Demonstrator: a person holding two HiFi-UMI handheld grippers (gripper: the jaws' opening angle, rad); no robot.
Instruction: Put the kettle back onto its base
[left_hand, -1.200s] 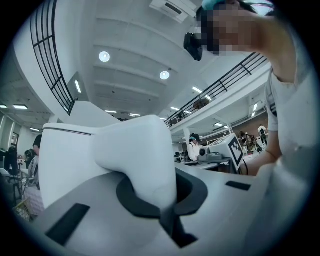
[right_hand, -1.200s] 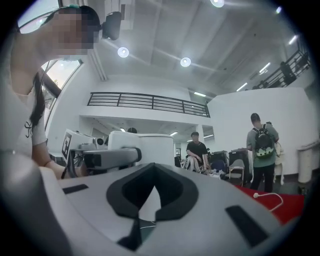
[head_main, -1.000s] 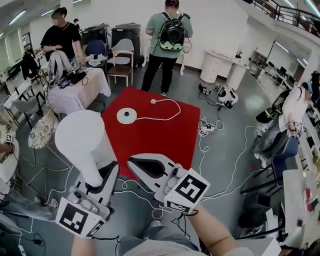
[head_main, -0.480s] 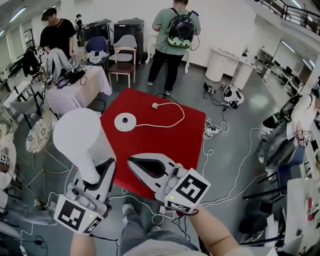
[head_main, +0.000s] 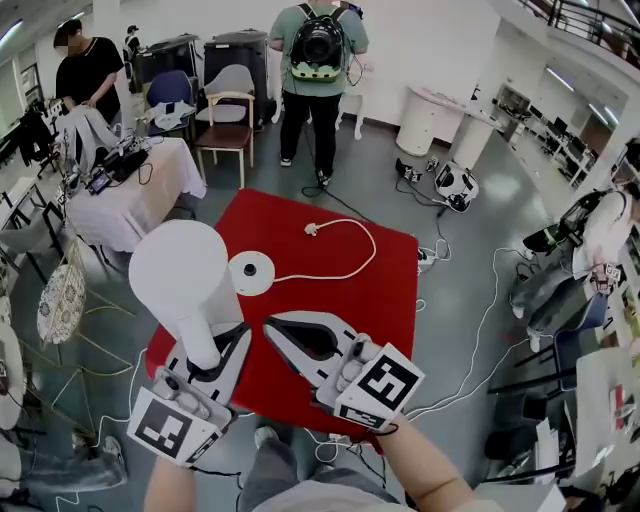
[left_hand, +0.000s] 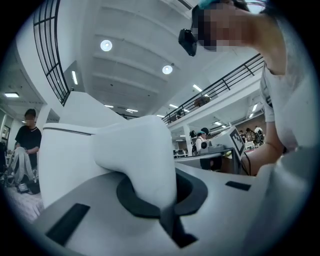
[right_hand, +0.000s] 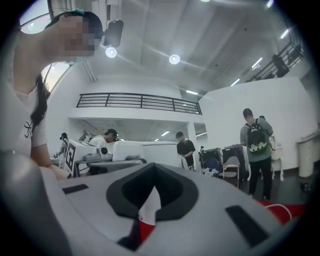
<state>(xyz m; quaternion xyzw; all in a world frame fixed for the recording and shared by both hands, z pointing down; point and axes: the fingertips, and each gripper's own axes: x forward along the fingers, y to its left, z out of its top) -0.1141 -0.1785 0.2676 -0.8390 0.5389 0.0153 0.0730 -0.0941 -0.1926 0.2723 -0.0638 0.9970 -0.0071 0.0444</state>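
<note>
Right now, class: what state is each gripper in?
Left gripper: closed on the kettle.
Right gripper: closed, holding nothing.

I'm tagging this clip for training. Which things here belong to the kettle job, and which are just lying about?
Job:
kettle, held by the left claw
base
plug
red table

Lying about:
chair
side table

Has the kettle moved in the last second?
Yes. The kettle, held by the left gripper, has come forward over the red table, toward the base.
</note>
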